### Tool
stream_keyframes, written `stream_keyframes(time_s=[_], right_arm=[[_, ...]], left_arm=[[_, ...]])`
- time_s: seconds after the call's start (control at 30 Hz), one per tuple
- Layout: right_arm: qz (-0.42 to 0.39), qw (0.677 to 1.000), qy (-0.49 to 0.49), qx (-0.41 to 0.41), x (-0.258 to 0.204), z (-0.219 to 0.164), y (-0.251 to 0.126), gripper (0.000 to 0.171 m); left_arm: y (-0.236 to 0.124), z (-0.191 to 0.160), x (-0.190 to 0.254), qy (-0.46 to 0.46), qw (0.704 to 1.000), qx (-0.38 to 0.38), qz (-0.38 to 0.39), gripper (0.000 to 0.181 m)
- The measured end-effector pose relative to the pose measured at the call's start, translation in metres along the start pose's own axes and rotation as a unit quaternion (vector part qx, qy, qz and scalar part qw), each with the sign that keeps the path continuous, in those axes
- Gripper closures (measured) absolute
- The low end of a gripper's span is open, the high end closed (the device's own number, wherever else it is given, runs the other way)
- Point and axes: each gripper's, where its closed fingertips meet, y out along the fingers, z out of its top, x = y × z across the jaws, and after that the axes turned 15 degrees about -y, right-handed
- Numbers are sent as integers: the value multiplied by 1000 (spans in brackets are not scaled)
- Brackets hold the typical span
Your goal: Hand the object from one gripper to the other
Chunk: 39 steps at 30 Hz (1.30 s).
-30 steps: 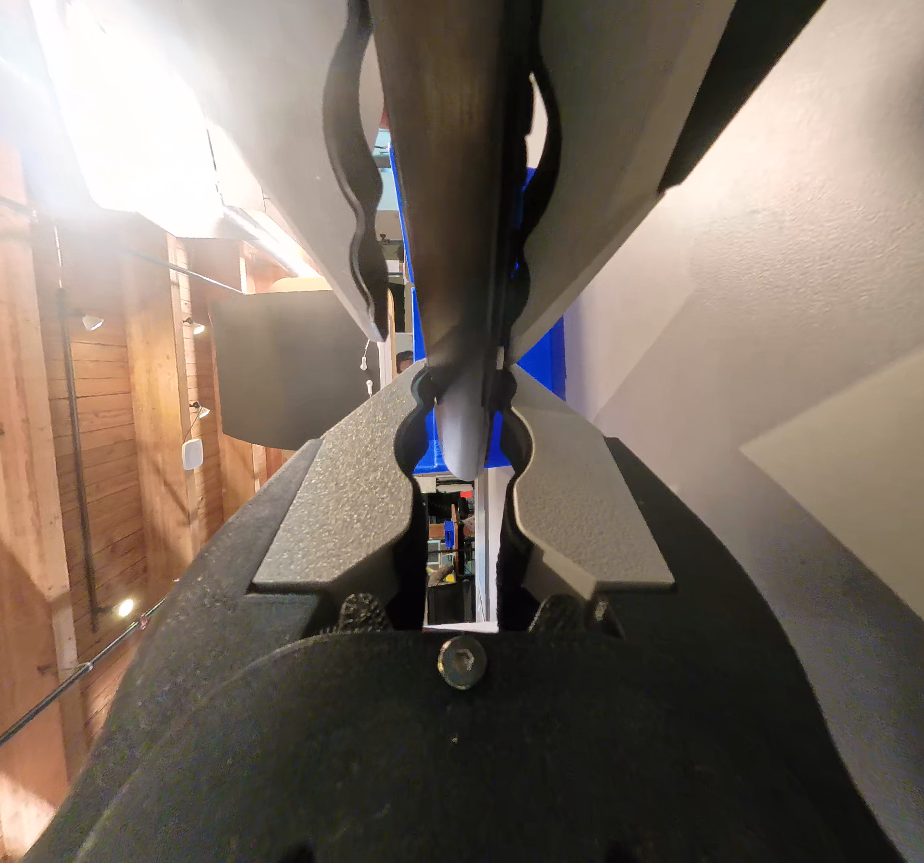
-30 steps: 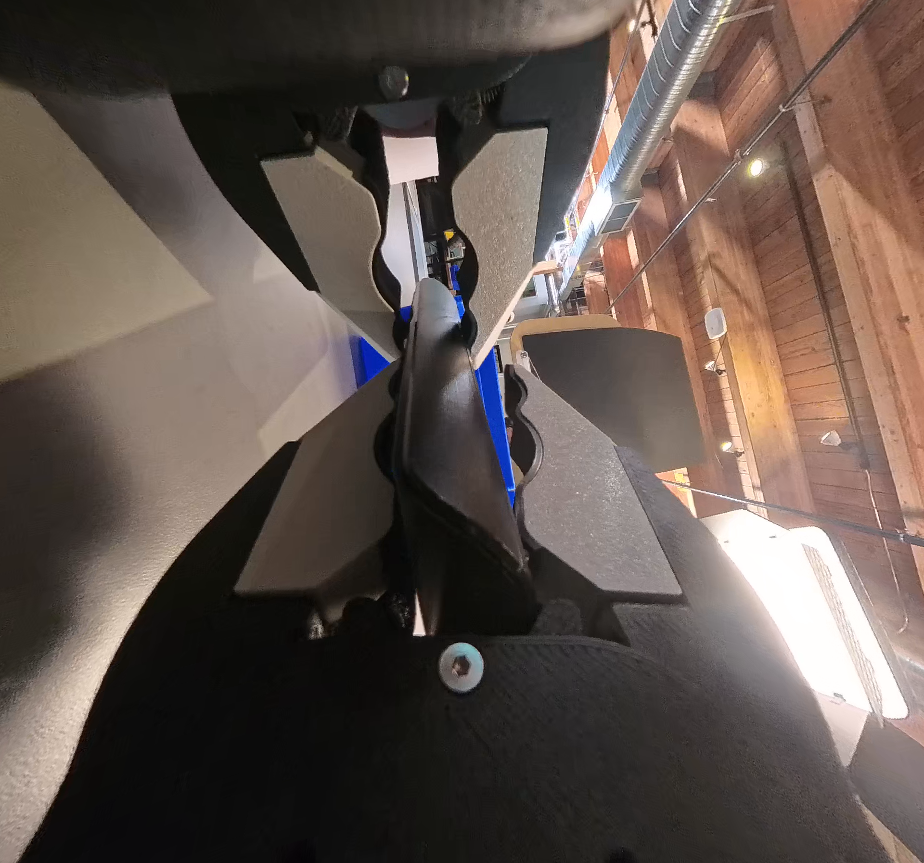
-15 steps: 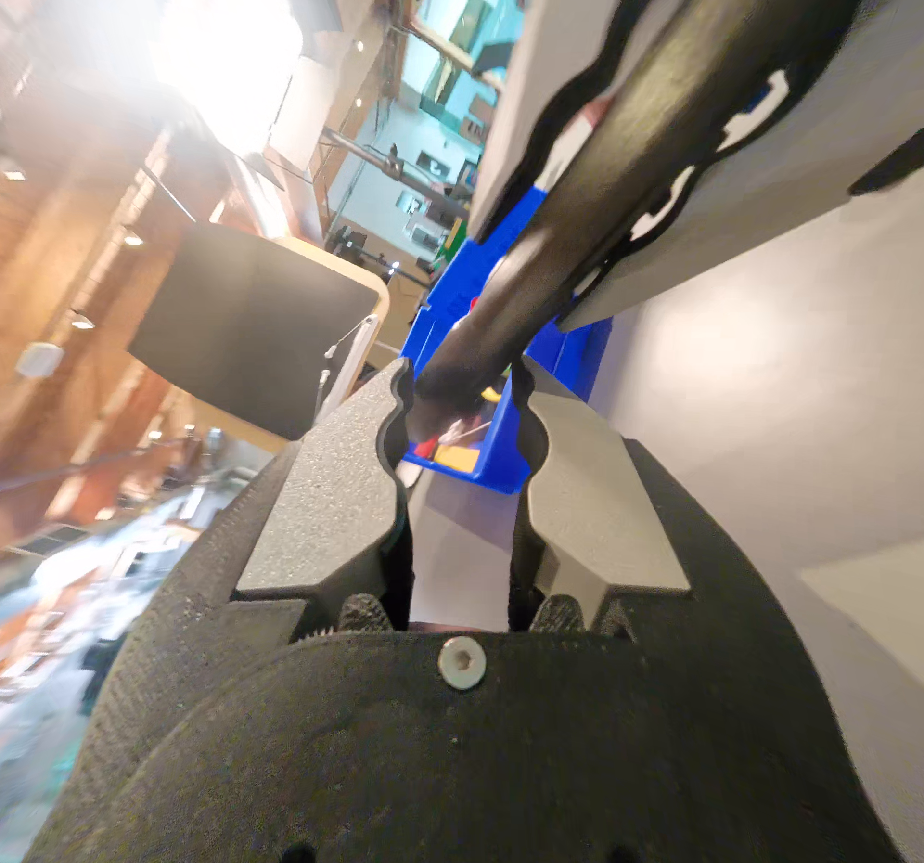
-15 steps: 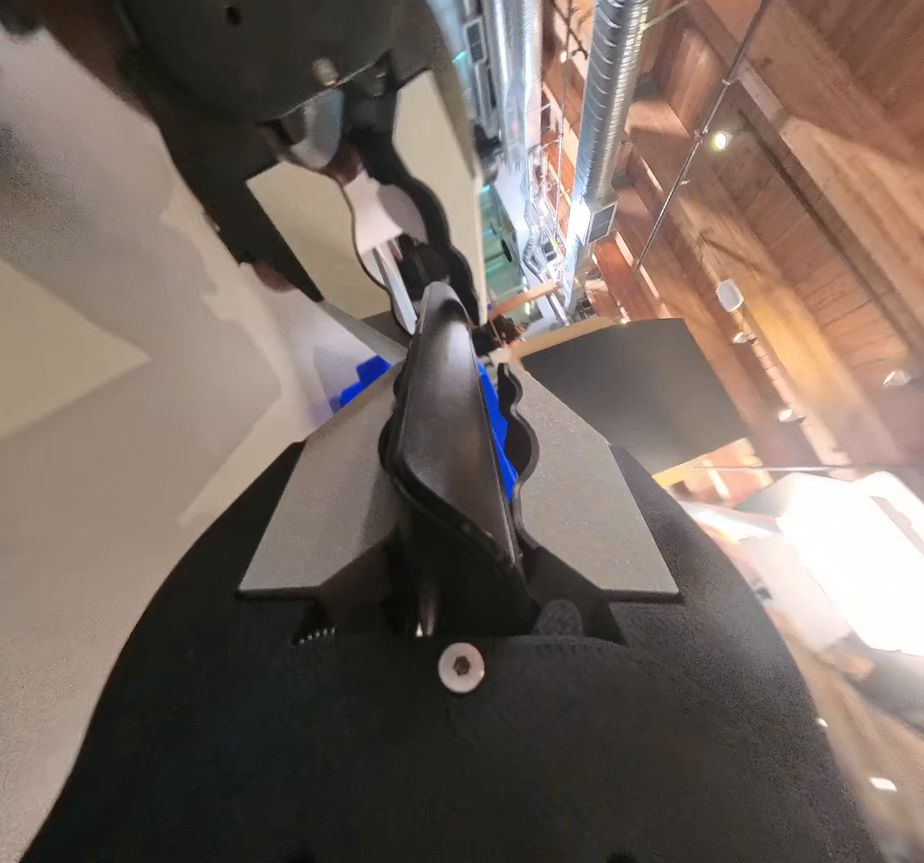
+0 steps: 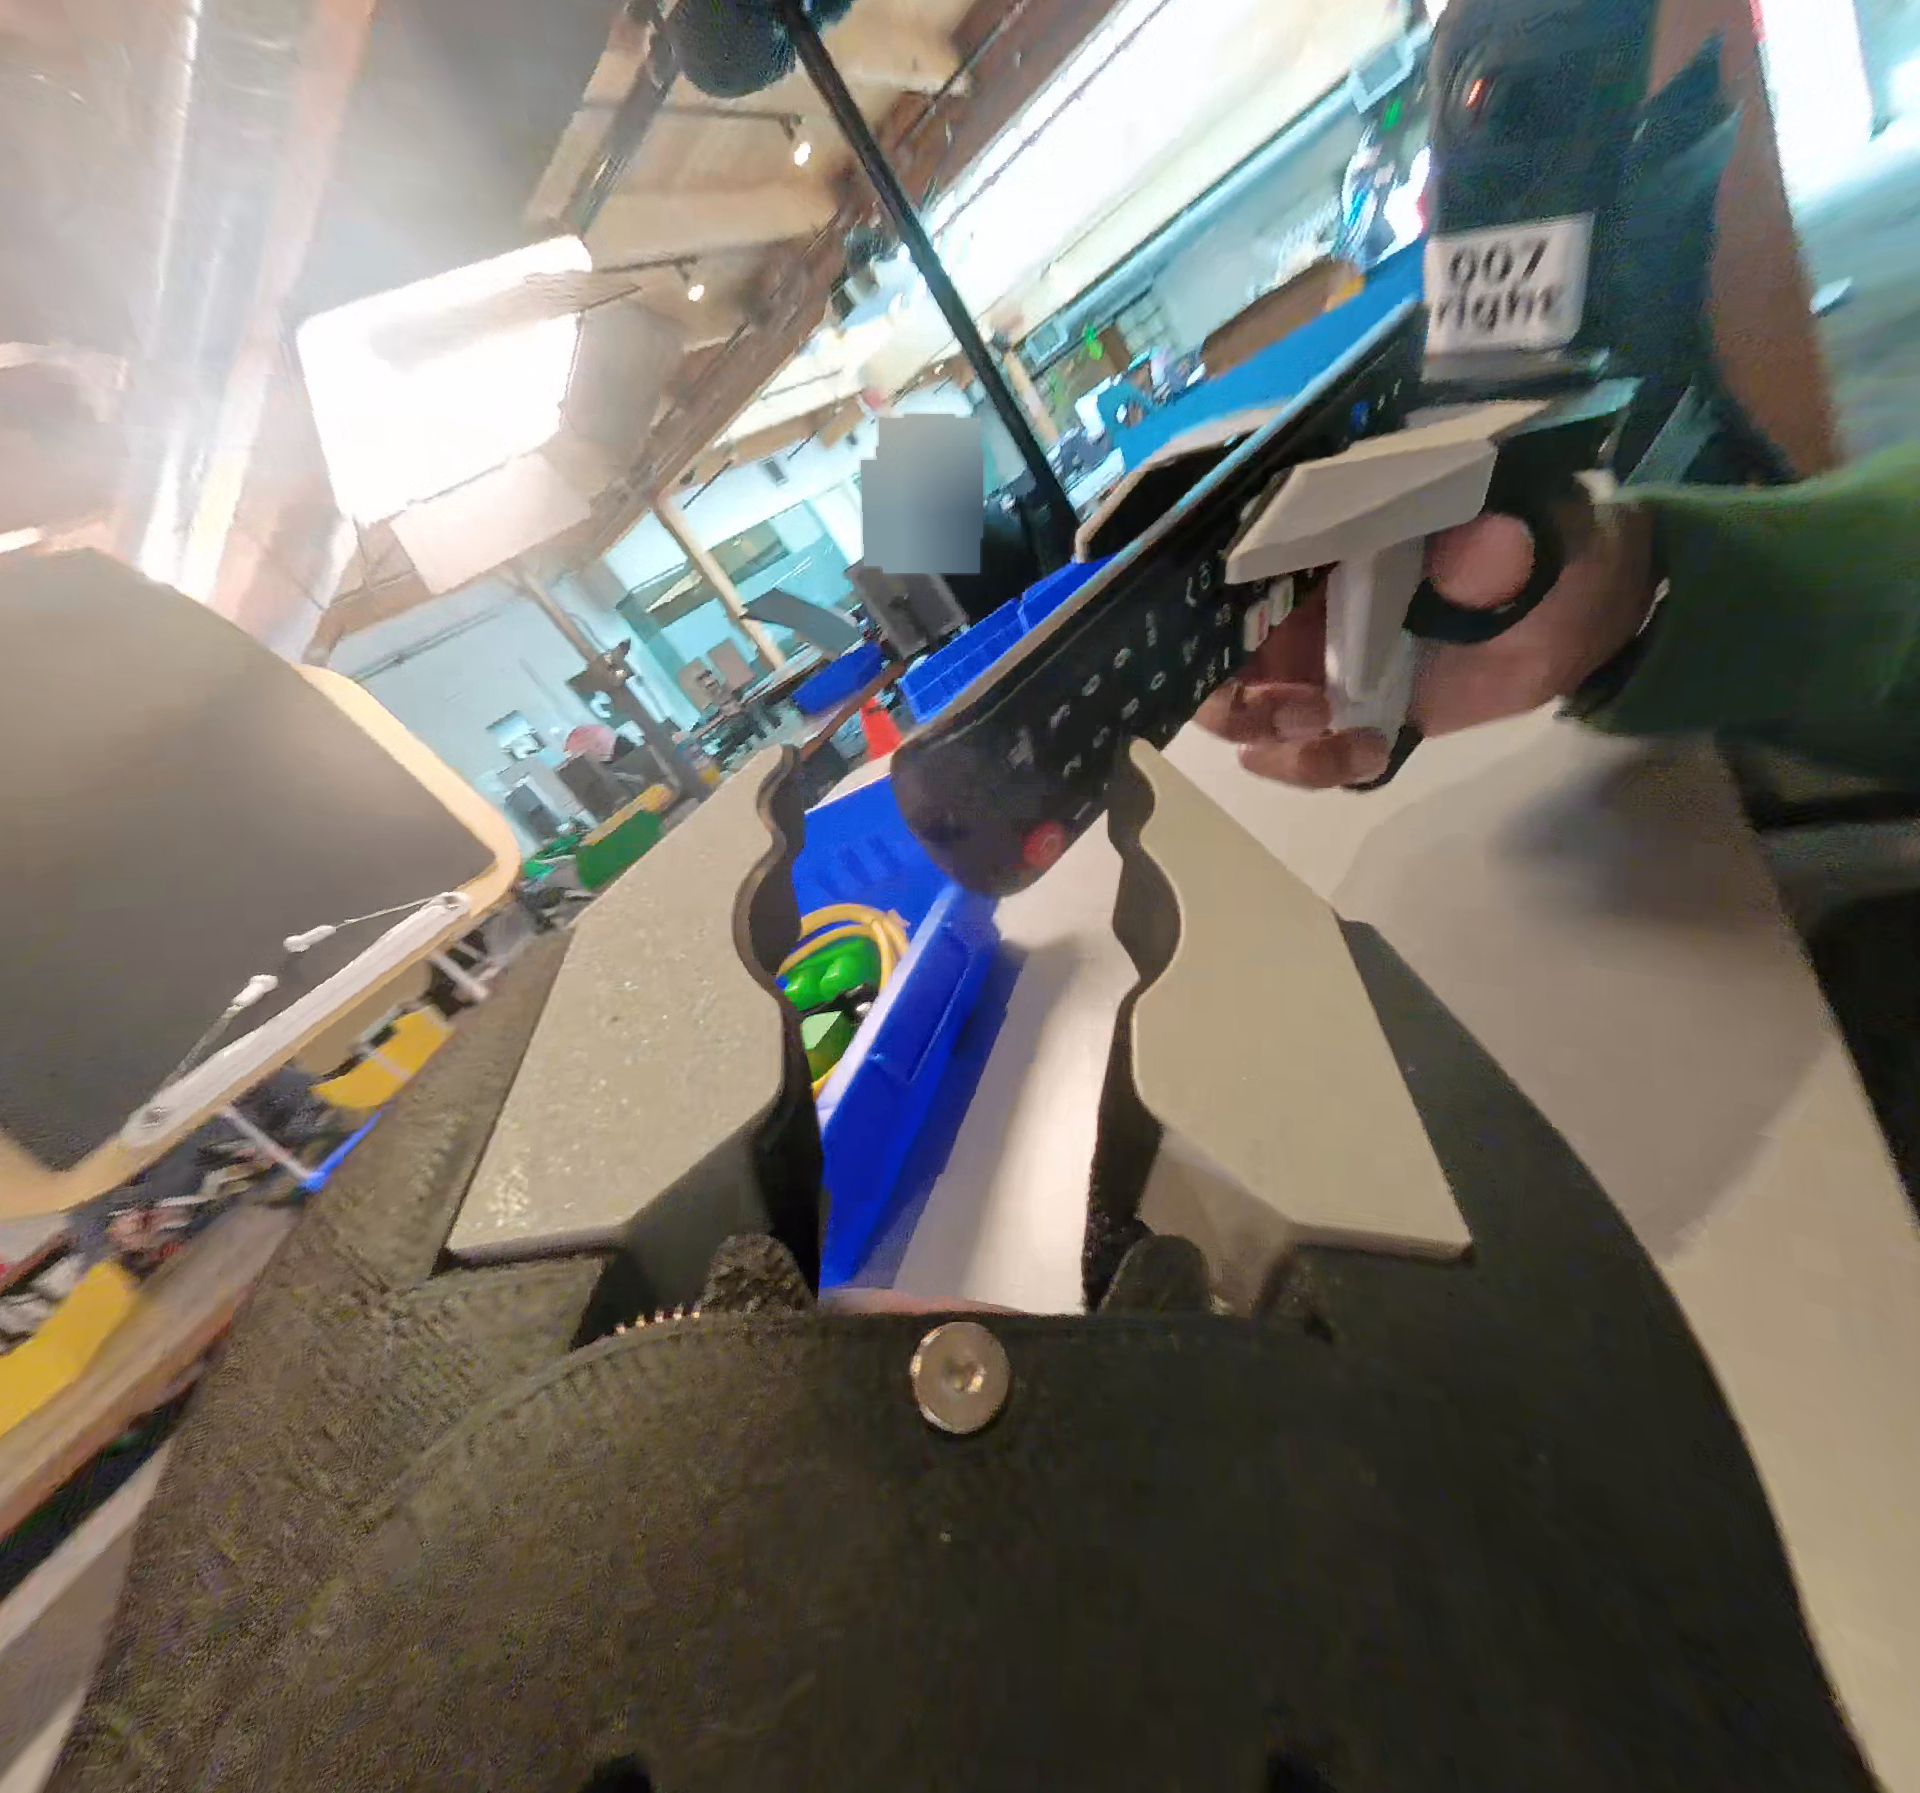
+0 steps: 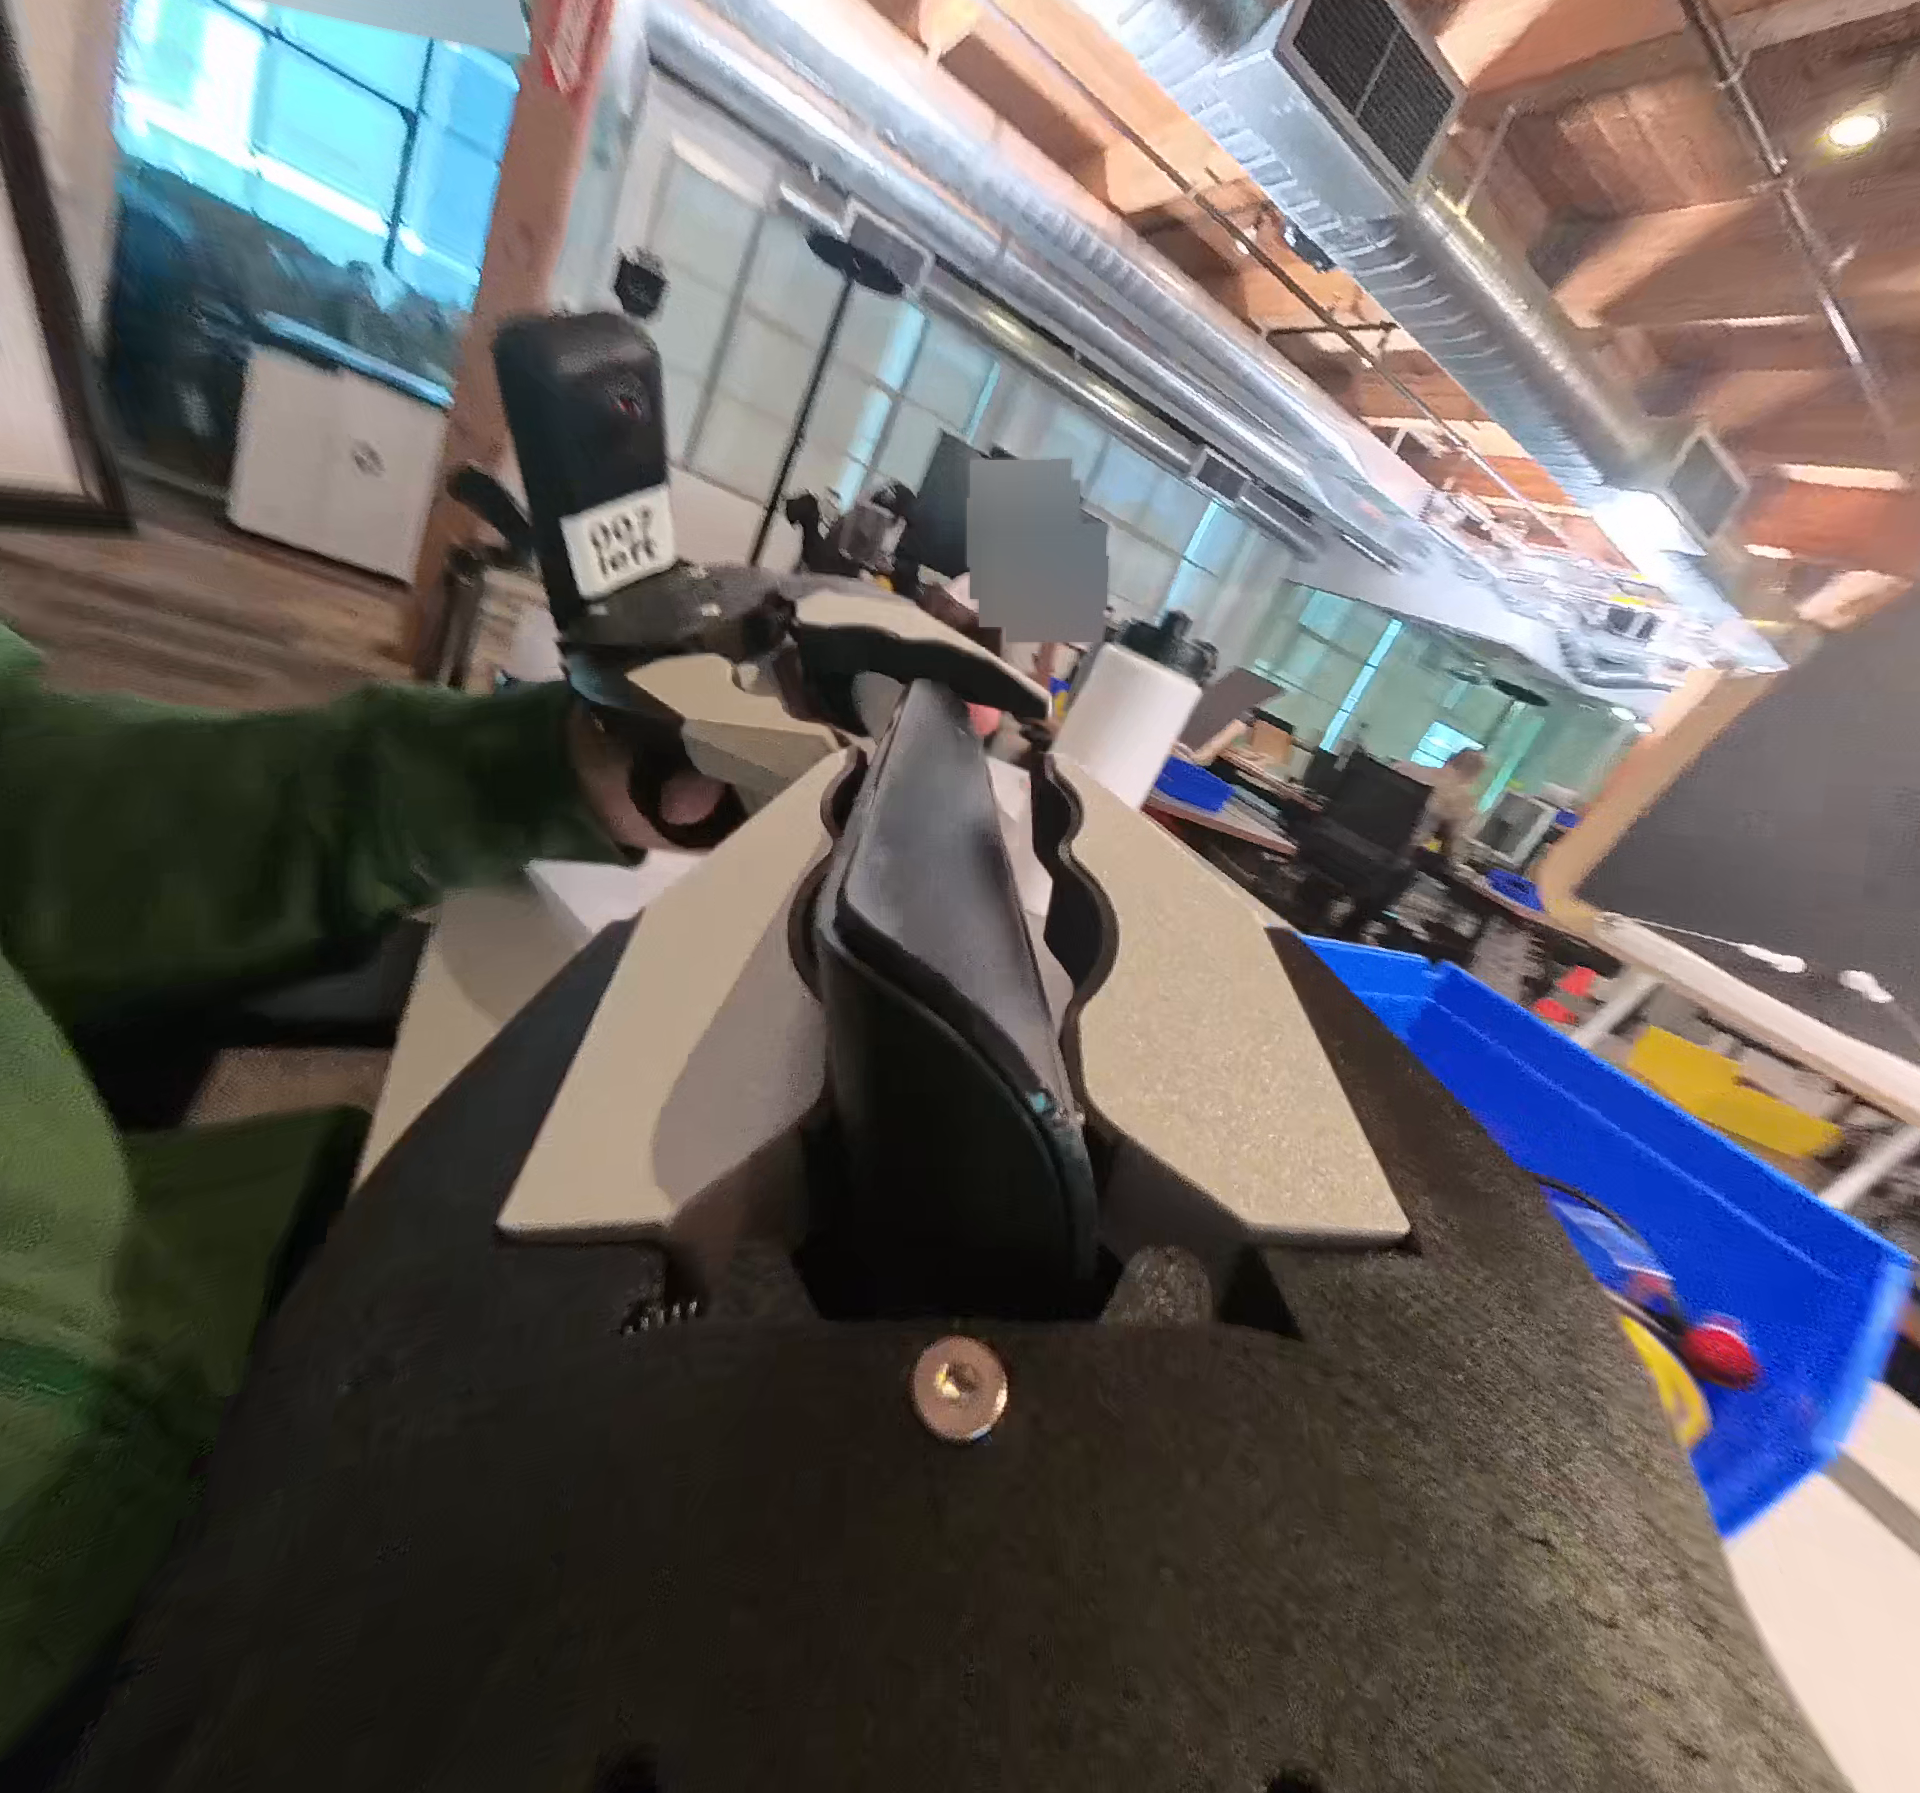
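A black remote control [image 6: 935,964] with a red button near its end [image 5: 1039,844] is clamped in my right gripper [image 6: 940,767], which is shut on its thick end. In the left wrist view the right gripper [image 5: 1164,548] holds the remote [image 5: 1091,694] slanting down toward me. My left gripper [image 5: 956,787] is open, its fingers wide apart, and the remote's button end lies between the fingertips without being pinched. In the right wrist view the left gripper [image 6: 940,694] sits at the remote's far tip.
A blue bin [image 5: 914,995] with green and yellow items stands on the grey table [image 5: 1455,912]; it also shows in the right wrist view [image 6: 1662,1172]. A black panel with a wooden edge [image 5: 156,860] is at the left. A white bottle [image 6: 1132,725] stands behind. Green sleeves [image 6: 208,860] hold both grippers. Some 5 centimeters of space lies between my two pairs of fingers.
My left gripper has opened and let go of the remote's tip, while the right gripper has closed on the remote. Both views have swung from the ceiling down toward the table.
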Motion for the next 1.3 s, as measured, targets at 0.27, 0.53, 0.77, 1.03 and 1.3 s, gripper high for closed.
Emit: stream_keyframes(time_s=[0.27, 0.53, 0.77, 1.03, 1.3], right_arm=[[71, 987, 109, 92, -10, 28, -10, 138], [108, 987, 94, 66, -31, 20, 0, 137], [116, 986, 99, 73, -35, 21, 1, 137], [139, 983, 99, 69, -48, 20, 8, 137], [138, 985, 96, 47, -54, 12, 14, 135]], left_arm=[[-9, 13, 39, -154, 975, 20, -159, 122], [-3, 6, 77, -152, 961, -9, -231, 132], [0, 2, 82, -155, 959, -20, -237, 142], [2, -3, 92, -149, 956, -33, -252, 145], [0, 2, 93, -133, 957, -23, -258, 148]])
